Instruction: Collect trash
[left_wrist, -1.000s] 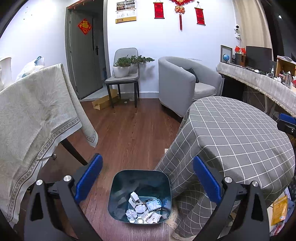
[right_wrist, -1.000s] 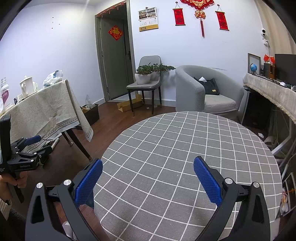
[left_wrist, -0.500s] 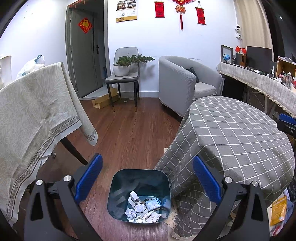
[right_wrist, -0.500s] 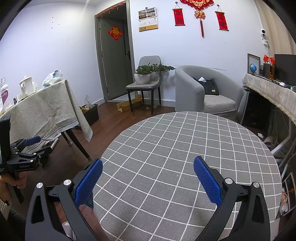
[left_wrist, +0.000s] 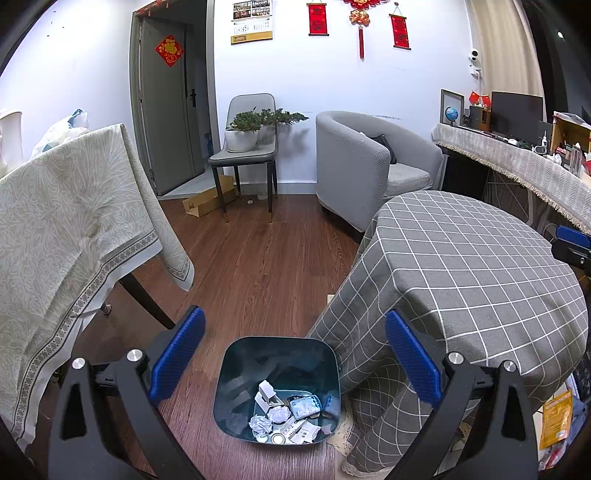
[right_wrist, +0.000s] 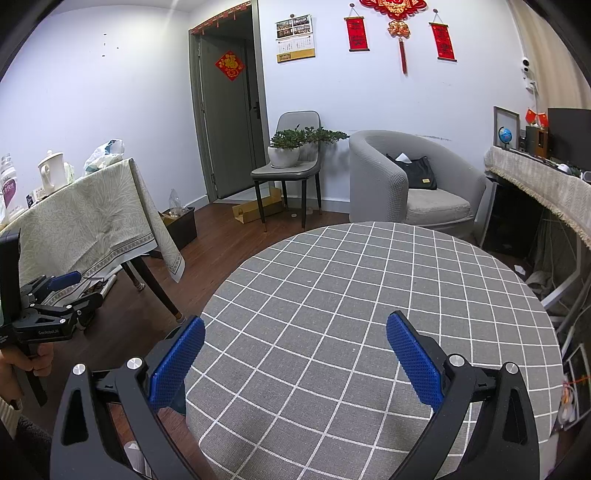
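Fingers spread wide and empty: left gripper above the trash bin, right gripper over the checked table.

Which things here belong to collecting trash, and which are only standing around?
For the job: bin; trash inside it; left gripper, open; right gripper, open.

Standing around: round table; armchair; potted plant; handbag.
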